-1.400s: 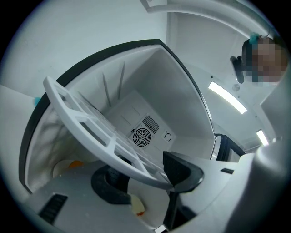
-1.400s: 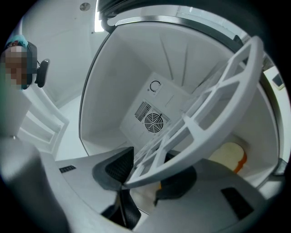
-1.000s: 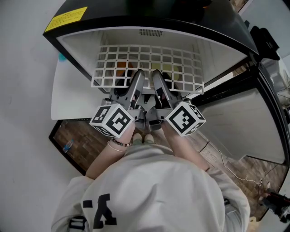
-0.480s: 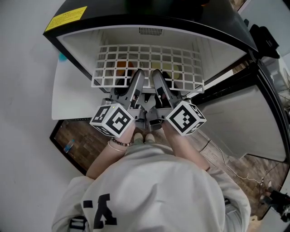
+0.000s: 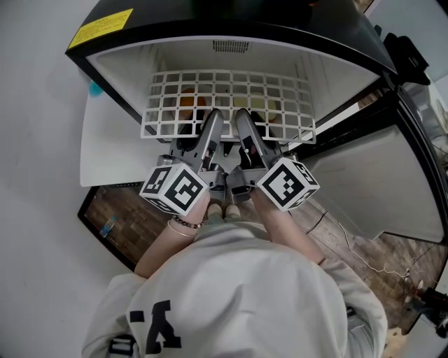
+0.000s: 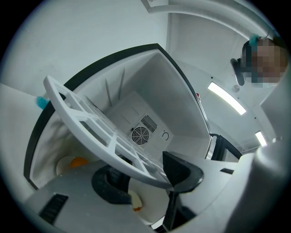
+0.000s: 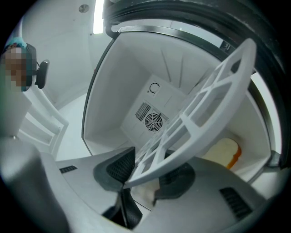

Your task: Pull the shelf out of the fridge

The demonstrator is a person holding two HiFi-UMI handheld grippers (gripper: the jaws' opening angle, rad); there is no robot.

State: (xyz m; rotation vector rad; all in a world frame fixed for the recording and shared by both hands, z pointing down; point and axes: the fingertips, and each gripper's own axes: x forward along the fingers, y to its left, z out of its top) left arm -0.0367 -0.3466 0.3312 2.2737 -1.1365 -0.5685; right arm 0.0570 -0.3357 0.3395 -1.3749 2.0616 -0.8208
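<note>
Okay, we've got the white grid shelf [image 5: 227, 105] with its front edge poking out of the open fridge [image 5: 245, 17], left gripper [image 5: 210, 129] jaws pinched on that edge, right gripper [image 5: 246, 129] jaws pinched on it just beside, bread slice [image 7: 225, 152] underneath.

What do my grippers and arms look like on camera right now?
The left gripper and right gripper are grey, long and narrow, with dark ribbed pads. Each carries a white cube with black square markers. The person wears a light shirt with dark print, and bracelets on the left wrist.
</note>
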